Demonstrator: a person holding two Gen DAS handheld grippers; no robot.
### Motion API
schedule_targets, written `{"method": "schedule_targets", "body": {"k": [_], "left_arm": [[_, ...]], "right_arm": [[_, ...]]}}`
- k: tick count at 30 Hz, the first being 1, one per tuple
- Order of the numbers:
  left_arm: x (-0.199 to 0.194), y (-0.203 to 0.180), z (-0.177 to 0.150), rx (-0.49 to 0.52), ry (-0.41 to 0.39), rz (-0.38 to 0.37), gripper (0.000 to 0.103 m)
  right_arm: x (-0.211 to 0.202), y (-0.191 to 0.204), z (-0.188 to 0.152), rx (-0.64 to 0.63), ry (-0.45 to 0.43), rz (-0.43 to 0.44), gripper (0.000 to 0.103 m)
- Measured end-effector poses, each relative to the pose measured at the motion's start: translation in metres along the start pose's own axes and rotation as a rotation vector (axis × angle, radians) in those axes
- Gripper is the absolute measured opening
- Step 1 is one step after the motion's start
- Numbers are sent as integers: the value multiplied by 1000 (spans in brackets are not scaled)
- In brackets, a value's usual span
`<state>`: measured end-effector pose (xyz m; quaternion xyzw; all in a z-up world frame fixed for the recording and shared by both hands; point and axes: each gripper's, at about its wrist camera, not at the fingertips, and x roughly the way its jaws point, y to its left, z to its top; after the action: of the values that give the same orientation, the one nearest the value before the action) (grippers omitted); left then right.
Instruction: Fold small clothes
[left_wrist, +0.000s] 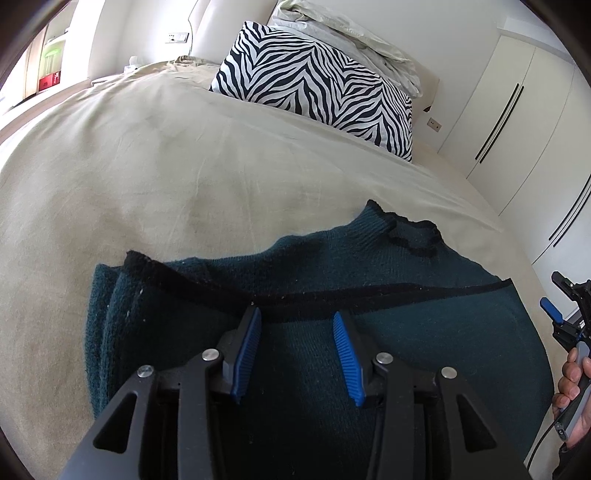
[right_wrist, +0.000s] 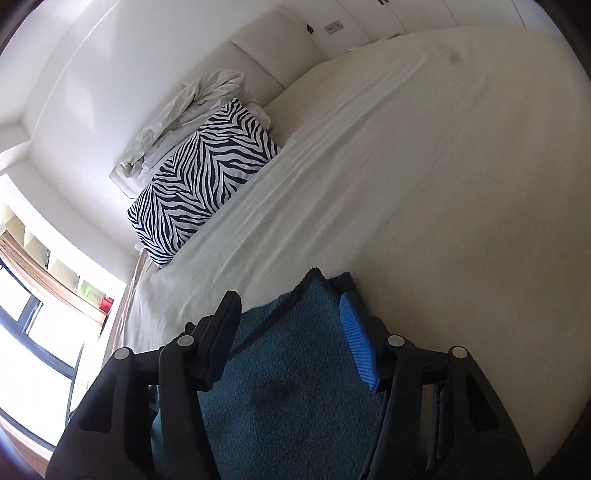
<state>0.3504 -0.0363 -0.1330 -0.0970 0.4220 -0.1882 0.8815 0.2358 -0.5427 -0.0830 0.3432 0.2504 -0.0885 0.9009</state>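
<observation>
A dark teal knitted garment (left_wrist: 280, 332) with black trim lies partly folded on the cream bed sheet (left_wrist: 147, 177). My left gripper (left_wrist: 297, 317) hovers just above the garment near a black trim band, its jaws open and empty. My right gripper (right_wrist: 291, 306) is open, its fingers standing on either side of a corner of the teal garment (right_wrist: 291, 369); the cloth lies between them without being pinched. The right gripper also shows at the right edge of the left wrist view (left_wrist: 565, 317), held by a hand.
A zebra-print pillow (left_wrist: 321, 88) and rumpled white bedding (left_wrist: 351, 40) lie at the head of the bed. White wardrobe doors (left_wrist: 517, 122) stand beside the bed. A window and shelves (right_wrist: 44, 288) are on the far side.
</observation>
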Motion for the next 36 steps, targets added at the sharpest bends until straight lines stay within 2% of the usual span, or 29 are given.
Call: {"method": "schedule_targets", "body": {"k": [4, 6, 7, 9, 10, 13, 14, 15, 17, 19, 21, 23, 25, 28, 29, 30, 31, 33, 36], "left_arm": [[-1, 0, 1, 0, 2, 6, 44], [-6, -2, 3, -12, 12, 2, 46], [-11, -2, 2, -24, 19, -4, 48], [-28, -7, -1, -54, 20, -1, 58], [-38, -11, -6, -68, 12, -12, 70], [-65, -23, -24, -130, -18, -127, 98], [-72, -27, -31, -157, -29, -167, 102], [-76, -29, -38, -181, -25, -214, 102], [-73, -38, -52, -202, 33, -294, 103], [-71, -47, -63, -145, 15, -286, 103], [-70, -47, -70, -115, 11, -313, 102], [-76, -37, -70, -163, 13, -408, 102], [-83, -31, -68, -217, 44, -529, 102], [-95, -35, -71, -180, 15, -655, 103], [-87, -34, -73, -185, 48, -672, 103], [-74, -31, -77, -210, 103, -650, 103], [-63, -27, -82, -223, 143, -619, 95], [-65, -25, -85, -194, 118, -630, 91], [-66, -18, -83, -206, 138, -629, 85]], "right_arm": [[-39, 39, -8, -110, -102, 51, 88], [-51, 59, -13, -173, -130, 60, 97], [-55, 70, -16, -210, -127, 65, 97], [-57, 88, -24, -288, -101, 92, 97], [-58, 97, -30, -316, -84, 114, 97], [-60, 113, -54, -314, 11, 224, 100], [-60, 117, -63, -297, 56, 263, 100], [-58, 121, -73, -277, 99, 296, 100], [-55, 120, -89, -208, 174, 369, 100], [-52, 114, -105, -108, 245, 440, 101], [-48, 105, -122, -1, 296, 505, 103], [-44, 98, -139, 44, 332, 544, 103], [-36, 90, -151, 63, 359, 535, 103], [-23, 77, -161, 131, 377, 570, 103], [-20, 75, -163, 145, 374, 585, 103], [-17, 73, -165, 153, 377, 598, 103], [-13, 71, -165, 159, 386, 598, 103], [-4, 65, -165, 167, 405, 579, 103], [-1, 51, -161, 190, 392, 577, 103]]}}
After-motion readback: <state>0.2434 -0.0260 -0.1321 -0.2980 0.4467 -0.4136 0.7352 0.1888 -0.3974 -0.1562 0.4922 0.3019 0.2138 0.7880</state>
